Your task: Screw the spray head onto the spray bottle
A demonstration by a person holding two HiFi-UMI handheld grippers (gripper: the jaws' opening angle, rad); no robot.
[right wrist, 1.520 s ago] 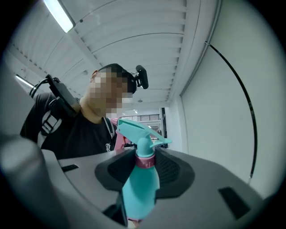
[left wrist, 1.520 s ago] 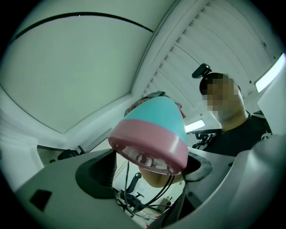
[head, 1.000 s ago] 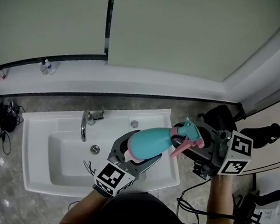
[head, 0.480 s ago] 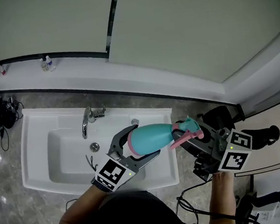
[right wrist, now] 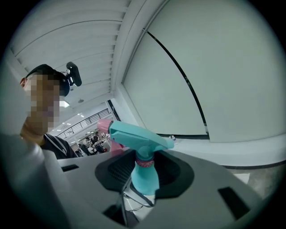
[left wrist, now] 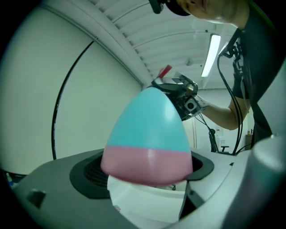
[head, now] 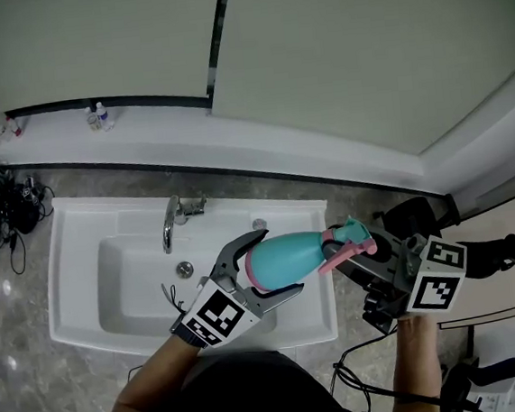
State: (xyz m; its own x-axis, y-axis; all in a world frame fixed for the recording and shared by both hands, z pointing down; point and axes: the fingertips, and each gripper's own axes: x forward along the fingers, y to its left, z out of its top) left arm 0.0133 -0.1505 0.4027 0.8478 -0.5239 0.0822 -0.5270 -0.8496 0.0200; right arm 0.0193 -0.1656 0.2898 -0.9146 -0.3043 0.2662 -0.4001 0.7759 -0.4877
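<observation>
1. We see pale wall panels point(head: 361, 55) fill the upper half of the head view, with a dark seam between them and a white ledge point(head: 233, 135) running along their foot.
2. Below it stands a white sink point(head: 68, 264), with grey stone floor around it.
3. The spray bottle point(head: 285, 257), teal with a pink base, lies on its side in the air above the sink's right front part, base to the left and neck to the right.
4. The left gripper point(head: 279, 262) has the bottle's pink base between its jaws. They are opening and stand wide around it.
5. The right gripper point(head: 342, 254) is clamped on the spray head point(head: 349, 235), just right of the sink's edge.
6. That teal head, with its pink trigger, sits at the bottle's neck. We cannot tell how far it is threaded on.
7. A chrome faucet point(head: 169, 225) stands at the back of the basin.
8. A round drain point(head: 184, 269) lies in the basin, near the left gripper.
9. Two small bottles point(head: 97, 116) stand on the ledge at upper left.
</observation>
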